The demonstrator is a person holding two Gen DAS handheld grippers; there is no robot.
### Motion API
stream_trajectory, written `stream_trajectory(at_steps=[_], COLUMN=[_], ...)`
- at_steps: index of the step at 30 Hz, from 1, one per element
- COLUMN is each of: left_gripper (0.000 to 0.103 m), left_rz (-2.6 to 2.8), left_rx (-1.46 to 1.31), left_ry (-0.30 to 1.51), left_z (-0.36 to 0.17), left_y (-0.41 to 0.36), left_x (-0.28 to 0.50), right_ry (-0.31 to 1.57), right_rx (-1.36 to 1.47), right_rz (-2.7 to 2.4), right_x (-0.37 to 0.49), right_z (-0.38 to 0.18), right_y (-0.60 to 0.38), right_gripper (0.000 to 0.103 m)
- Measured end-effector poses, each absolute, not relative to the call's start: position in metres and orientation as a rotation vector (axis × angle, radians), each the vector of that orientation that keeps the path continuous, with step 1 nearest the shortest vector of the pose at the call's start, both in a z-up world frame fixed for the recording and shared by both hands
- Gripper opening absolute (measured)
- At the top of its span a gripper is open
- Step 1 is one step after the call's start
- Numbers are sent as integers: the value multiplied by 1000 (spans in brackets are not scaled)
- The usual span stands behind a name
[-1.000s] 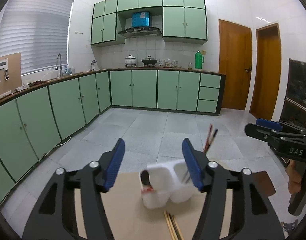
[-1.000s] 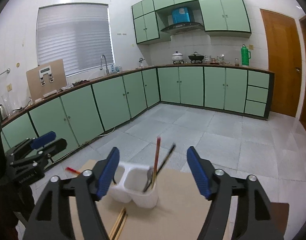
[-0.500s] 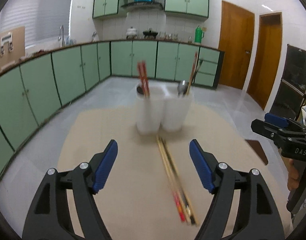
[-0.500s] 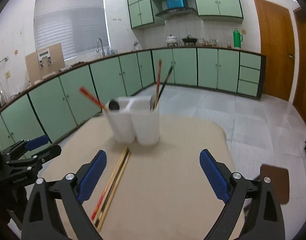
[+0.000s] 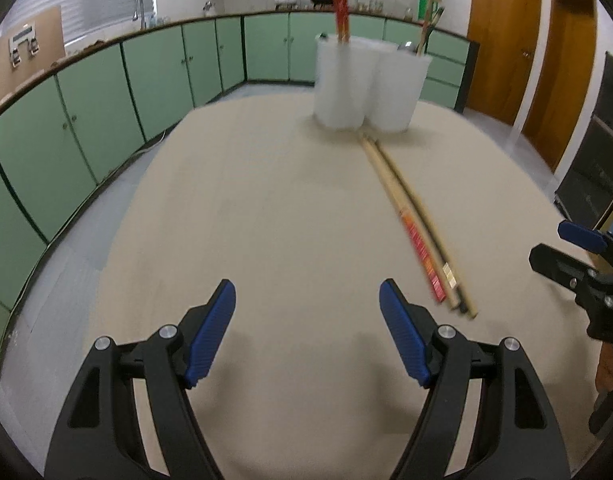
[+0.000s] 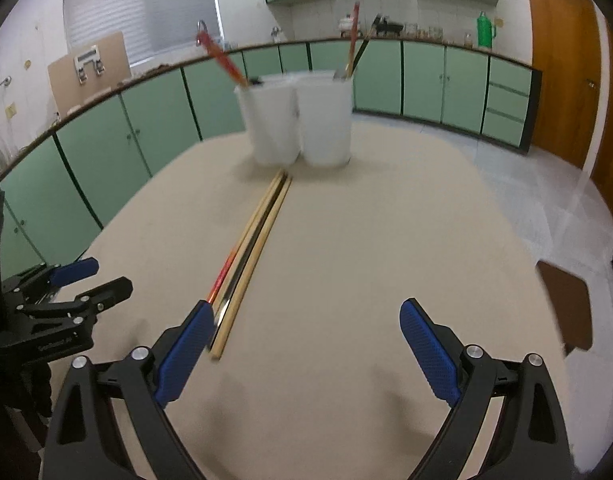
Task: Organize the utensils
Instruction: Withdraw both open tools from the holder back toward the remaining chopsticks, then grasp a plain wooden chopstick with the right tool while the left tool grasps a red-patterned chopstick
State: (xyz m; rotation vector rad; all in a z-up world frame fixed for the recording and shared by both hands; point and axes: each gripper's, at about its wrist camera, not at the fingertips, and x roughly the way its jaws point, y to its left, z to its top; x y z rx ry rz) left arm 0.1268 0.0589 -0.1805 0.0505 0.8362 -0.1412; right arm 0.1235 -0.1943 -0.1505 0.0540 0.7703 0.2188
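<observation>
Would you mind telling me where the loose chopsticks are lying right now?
The chopsticks lie bundled on the table, running from the white holder back to the right gripper's left finger.

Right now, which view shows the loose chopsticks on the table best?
The left wrist view: the chopsticks lie unobstructed from the white holder to their near ends. In the right wrist view, the right gripper has its left finger covering part of their near ends.

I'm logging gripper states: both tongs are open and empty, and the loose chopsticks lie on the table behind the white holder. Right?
Nearly. Both the left tongs and right tongs are open and empty, but the loose chopsticks lie in front of the white holder, between it and the tongs, as the right wrist view shows.
</observation>
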Motion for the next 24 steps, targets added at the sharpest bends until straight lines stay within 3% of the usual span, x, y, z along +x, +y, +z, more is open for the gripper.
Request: stream_trajectory(at_steps=[4,12,24], left_gripper=[72,74,75], left_rz=[-127,-124,-139], left_rx=[46,32,30], left_ry=[862,868,877], left_z=[-189,-187,-191], left_y=[65,65,56], left_x=[123,121,125], right_ry=[811,880,879], right_rx=[28,-47,-17], right_rz=[227,244,183], right_x=[118,125,124], right_z=[-166,-182,-179], right_y=[-177,-155,-172], right_gripper=[91,72,67])
